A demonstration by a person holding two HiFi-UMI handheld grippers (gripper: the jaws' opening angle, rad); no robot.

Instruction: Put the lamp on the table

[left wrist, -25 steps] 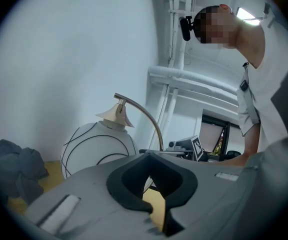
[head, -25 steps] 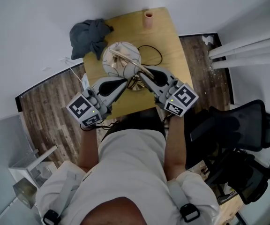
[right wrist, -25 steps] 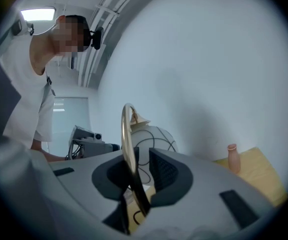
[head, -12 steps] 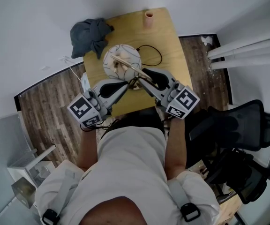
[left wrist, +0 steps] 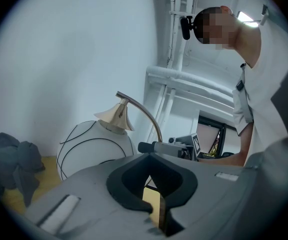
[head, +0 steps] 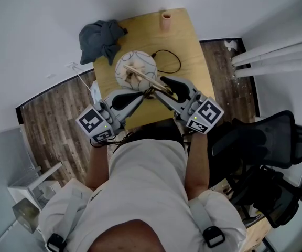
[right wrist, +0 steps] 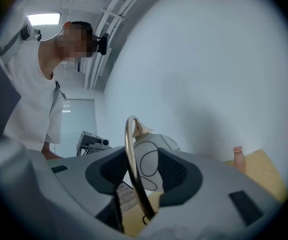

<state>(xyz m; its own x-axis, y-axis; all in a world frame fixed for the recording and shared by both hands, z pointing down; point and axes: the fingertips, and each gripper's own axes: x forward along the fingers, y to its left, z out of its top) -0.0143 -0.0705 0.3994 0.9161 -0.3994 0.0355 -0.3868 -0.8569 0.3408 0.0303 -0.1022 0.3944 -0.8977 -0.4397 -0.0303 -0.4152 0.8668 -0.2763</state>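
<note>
The lamp stands on the wooden table (head: 190, 43). It has a white globe shade (head: 135, 70) (left wrist: 91, 146) and a curved brass arm (head: 144, 76) (right wrist: 131, 174). My right gripper (head: 158, 86) (right wrist: 139, 184) is open. Its jaws have just been opening, and the brass arm passes between them without being pressed. My left gripper (head: 143, 92) (left wrist: 156, 209) is shut, its tips beside the lamp's foot, which is hidden. I cannot tell whether it pinches anything.
A grey cloth (head: 101, 38) lies at the table's far left corner and a small pink vase (head: 165, 21) stands at the far edge. The lamp's black cord (head: 169, 59) loops behind the globe. A black office chair (head: 266, 146) and white pipes (head: 277, 56) are at the right.
The right gripper's jaws have spread apart off the brass arm, and that gripper has drawn back slightly. The left gripper and the lamp have hardly moved.
</note>
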